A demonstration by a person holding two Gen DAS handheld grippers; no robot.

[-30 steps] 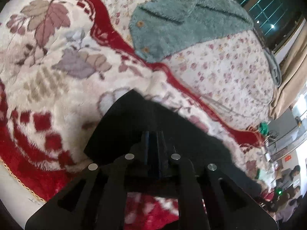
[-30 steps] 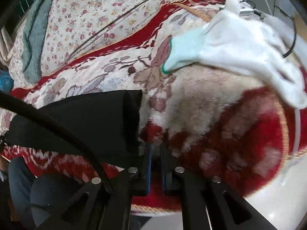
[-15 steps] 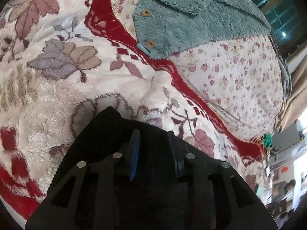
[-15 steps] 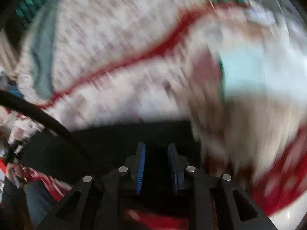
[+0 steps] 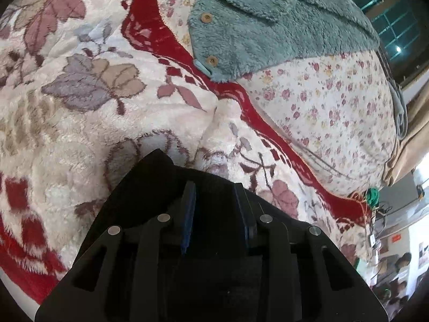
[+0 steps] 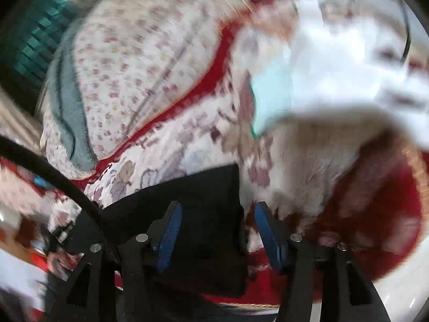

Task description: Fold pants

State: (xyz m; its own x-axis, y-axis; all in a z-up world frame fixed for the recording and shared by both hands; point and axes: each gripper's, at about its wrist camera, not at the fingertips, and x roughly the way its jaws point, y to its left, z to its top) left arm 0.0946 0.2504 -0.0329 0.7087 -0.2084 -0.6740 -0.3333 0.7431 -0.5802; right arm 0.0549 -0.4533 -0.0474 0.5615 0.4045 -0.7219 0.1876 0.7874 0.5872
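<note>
The black pants [image 5: 150,187] lie folded on a red and cream floral blanket [image 5: 80,107]. In the left wrist view my left gripper [image 5: 214,187] is open, its blue pads apart just above the black cloth, holding nothing. In the right wrist view, which is blurred by motion, the pants [image 6: 203,193] show their right edge between the fingers. My right gripper [image 6: 217,209] is open wide over that edge, and empty.
A teal fleece garment with wooden buttons [image 5: 268,26] lies on a flowered sheet [image 5: 335,107] beyond the blanket. A white and mint garment [image 6: 335,67] lies at the right. The blanket's front edge and a white surface [image 6: 402,289] are close below.
Both grippers were shut on the pants a second ago. They have opened and let the cloth go. The right gripper has opened wider and is moving fast.
</note>
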